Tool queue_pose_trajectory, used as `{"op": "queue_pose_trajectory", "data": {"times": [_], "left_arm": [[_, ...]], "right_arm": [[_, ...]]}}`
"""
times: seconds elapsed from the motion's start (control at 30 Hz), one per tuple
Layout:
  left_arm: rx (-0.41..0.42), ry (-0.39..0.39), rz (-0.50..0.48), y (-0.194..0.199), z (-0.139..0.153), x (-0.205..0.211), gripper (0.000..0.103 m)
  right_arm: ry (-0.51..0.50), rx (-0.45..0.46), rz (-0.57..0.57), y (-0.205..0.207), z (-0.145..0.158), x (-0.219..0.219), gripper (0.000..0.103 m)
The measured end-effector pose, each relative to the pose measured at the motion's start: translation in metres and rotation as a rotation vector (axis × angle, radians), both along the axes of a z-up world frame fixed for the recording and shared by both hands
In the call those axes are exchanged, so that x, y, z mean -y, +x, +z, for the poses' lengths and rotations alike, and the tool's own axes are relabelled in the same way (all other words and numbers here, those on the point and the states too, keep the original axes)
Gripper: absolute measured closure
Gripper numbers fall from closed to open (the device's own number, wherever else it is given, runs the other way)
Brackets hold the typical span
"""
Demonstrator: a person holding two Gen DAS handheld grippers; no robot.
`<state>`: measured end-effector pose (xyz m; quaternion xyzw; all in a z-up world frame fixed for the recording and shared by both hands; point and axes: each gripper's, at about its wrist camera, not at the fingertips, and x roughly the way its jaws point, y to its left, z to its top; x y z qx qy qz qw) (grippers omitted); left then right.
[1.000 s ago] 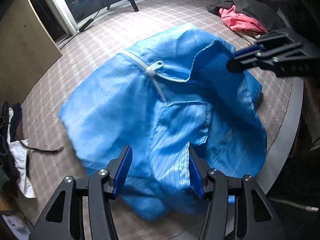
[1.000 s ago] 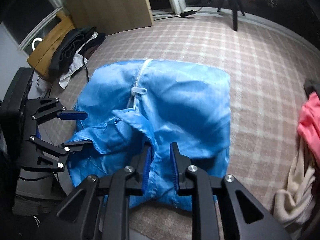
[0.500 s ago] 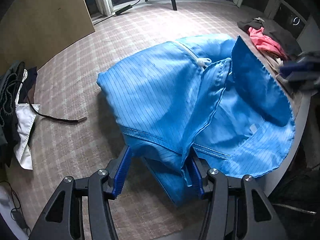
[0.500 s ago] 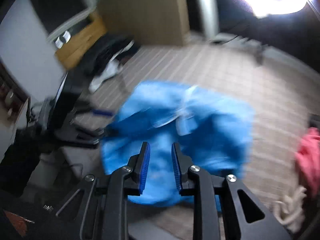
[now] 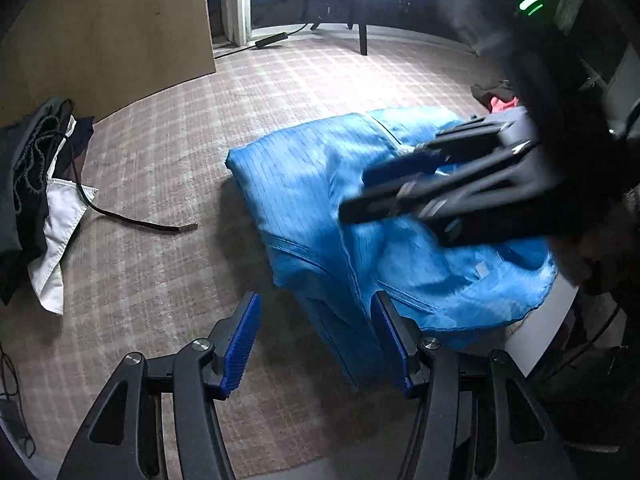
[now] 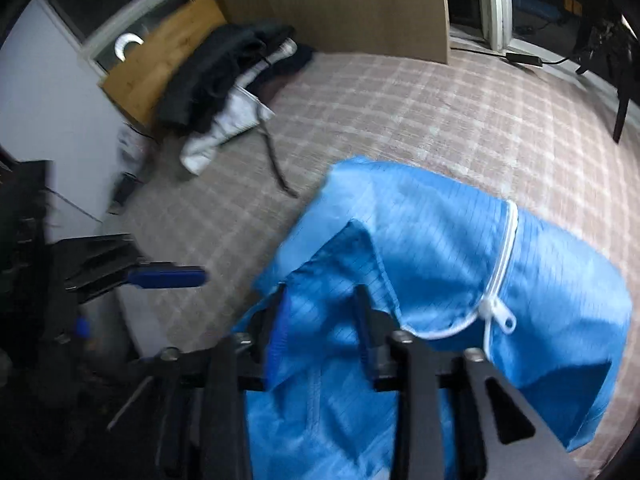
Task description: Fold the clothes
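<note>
A bright blue zip jacket (image 5: 320,200) lies bunched on the checked table cover; its white zipper (image 6: 500,280) shows in the right wrist view. My left gripper (image 5: 316,340) is open; the jacket's near edge hangs against its right finger, nothing clamped. My right gripper (image 6: 320,328) is open, its jaws apart with jacket fabric (image 6: 440,240) lying between them. It appears blurred over the jacket in the left wrist view (image 5: 400,188). One left finger (image 6: 168,276) shows at the left of the right wrist view.
A pile of dark and white clothes (image 5: 36,200) with a loose cord (image 5: 132,220) lies at the left. A pink garment (image 5: 500,104) lies at the far right. A wooden board (image 5: 112,32) stands behind. The table edge (image 5: 544,328) runs at right.
The right gripper opened from nearly shut and swung low over the jacket, fabric now between its jaws. The jacket has been folded over into a narrower bundle. The left gripper stayed open and shifted left.
</note>
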<state>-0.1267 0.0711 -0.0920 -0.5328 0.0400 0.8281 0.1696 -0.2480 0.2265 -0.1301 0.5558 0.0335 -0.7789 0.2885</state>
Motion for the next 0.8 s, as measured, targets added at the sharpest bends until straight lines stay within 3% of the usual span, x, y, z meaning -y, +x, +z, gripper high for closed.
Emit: {"op": "queue_pose_trajectory", "data": {"times": [0.07,0.13,0.27,0.4,0.47,0.5,0.57,0.63,0.67,0.73,0.8], "left_arm": [[-0.005,0.032,0.001,-0.003,0.002,0.005,0.048],[-0.008,0.060,0.001,-0.008,0.002,0.010,0.048],[0.005,0.033,-0.008,-0.017,-0.006,0.010,0.048],[0.003,0.078,-0.025,-0.014,-0.002,0.013,0.048],[-0.007,0.086,-0.035,-0.011,0.002,0.010,0.048],[-0.015,0.095,-0.043,-0.009,0.005,0.007,0.048],[-0.027,0.133,-0.058,-0.007,0.009,-0.001,0.046],[-0.054,0.171,-0.084,-0.003,0.012,-0.016,0.045],[-0.068,0.184,-0.107,0.000,0.013,-0.023,0.044],[-0.096,0.191,-0.175,0.011,0.015,-0.043,0.029],[-0.082,0.170,-0.228,0.021,0.015,-0.058,0.027]], "right_arm": [[0.118,0.052,0.015,-0.003,-0.022,0.005,0.061],[0.083,0.063,-0.007,0.004,-0.017,-0.010,0.061],[-0.032,0.062,-0.075,0.019,0.006,-0.048,0.061],[-0.177,-0.024,-0.247,0.043,0.054,-0.121,0.058],[-0.220,-0.114,-0.348,0.067,0.073,-0.155,0.049],[-0.225,-0.174,-0.398,0.083,0.079,-0.169,0.039],[-0.165,-0.306,-0.475,0.113,0.086,-0.184,0.026],[-0.076,-0.402,-0.512,0.134,0.085,-0.191,0.025],[-0.045,-0.411,-0.514,0.137,0.084,-0.191,0.025],[0.007,-0.369,-0.514,0.134,0.076,-0.186,0.025],[0.004,-0.294,-0.500,0.128,0.071,-0.184,0.025]]}}
